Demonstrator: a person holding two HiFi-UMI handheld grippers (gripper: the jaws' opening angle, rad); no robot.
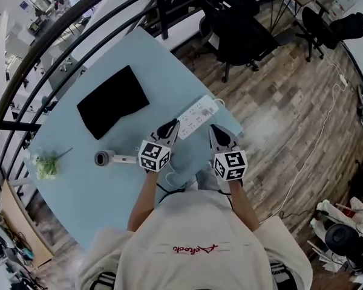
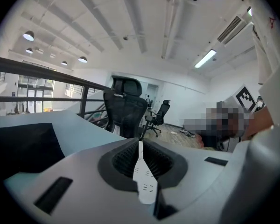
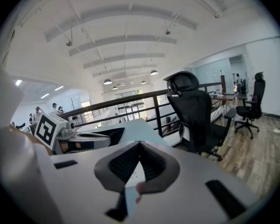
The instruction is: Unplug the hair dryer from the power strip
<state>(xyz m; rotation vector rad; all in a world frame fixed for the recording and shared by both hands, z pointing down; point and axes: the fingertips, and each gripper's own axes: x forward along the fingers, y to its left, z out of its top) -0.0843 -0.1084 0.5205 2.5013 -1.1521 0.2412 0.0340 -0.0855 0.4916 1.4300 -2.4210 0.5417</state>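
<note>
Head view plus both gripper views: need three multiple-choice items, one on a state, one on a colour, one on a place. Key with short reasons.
1. The jaws of the left gripper and the right gripper are:
A both wide apart
B both together
C left together, right wide apart

2. The power strip is:
A black
B white
C red

3. The hair dryer lies:
A on top of the power strip
B between the right gripper's jaws
C on the table, to the left of the left gripper in the head view

Key:
1 B, each gripper view shows its jaws meeting.
2 B, it is a white bar near the table's far edge.
3 C, it rests on bare light blue tabletop.
</note>
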